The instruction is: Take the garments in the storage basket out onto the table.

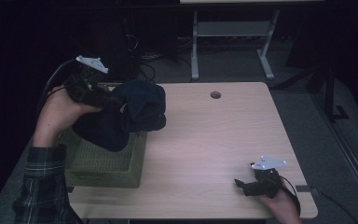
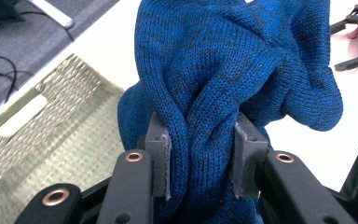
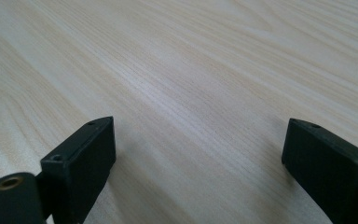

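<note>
A blue knitted garment [image 1: 130, 114] hangs bunched over the right rim of a green woven basket [image 1: 103, 161] at the table's left side. My left gripper [image 1: 105, 99] is shut on a thick fold of it, held up above the basket. In the left gripper view both pads [image 2: 162, 156] press into the blue knit [image 2: 223, 70], and the basket [image 2: 42, 126] lies below at the left. My right gripper [image 1: 240, 185] rests low near the table's front right edge. Its jaws stand wide apart, open over bare wood [image 3: 191, 93], with nothing between them.
The light wooden table [image 1: 214, 140] has a round cable hole [image 1: 215, 94] near its far edge. Behind it stand a white metal table frame [image 1: 233, 42] and loose cables [image 1: 142, 60] on the dark floor. The person's plaid sleeve [image 1: 42, 186] enters at the bottom left.
</note>
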Motion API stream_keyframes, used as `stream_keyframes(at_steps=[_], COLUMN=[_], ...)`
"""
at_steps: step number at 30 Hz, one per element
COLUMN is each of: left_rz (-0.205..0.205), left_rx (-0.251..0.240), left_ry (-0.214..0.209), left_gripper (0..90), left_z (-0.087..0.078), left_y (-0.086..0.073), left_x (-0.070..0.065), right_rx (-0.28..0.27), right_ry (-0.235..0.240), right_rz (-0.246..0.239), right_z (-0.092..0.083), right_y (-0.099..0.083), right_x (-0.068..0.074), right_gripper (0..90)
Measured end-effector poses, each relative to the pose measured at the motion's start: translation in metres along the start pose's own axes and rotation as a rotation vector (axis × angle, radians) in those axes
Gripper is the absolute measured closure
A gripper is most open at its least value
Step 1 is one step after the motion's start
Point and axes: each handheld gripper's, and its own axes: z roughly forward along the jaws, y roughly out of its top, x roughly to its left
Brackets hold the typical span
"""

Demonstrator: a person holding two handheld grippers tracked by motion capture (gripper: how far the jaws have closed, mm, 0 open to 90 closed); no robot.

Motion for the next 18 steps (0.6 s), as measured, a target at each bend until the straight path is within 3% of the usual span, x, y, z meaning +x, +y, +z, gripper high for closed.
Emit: stream_keyframes(at_steps=[7,18], left_rz=[0.021,0.080], left_rx=[-0.014,0.003], left_ry=[-0.019,-0.063], left_gripper=[65.2,65.2], left_z=[0.015,0.045], left_y=[0.021,0.052], left_x=[-0.013,-0.035], right_rx=[0.001,0.002], right_ry=[0.000,0.000], right_rz=[0.001,0.002], right_z=[0.000,0.000], right_y=[0.000,0.000], right_x=[0.000,0.000], right_gripper=[9.3,9.3])
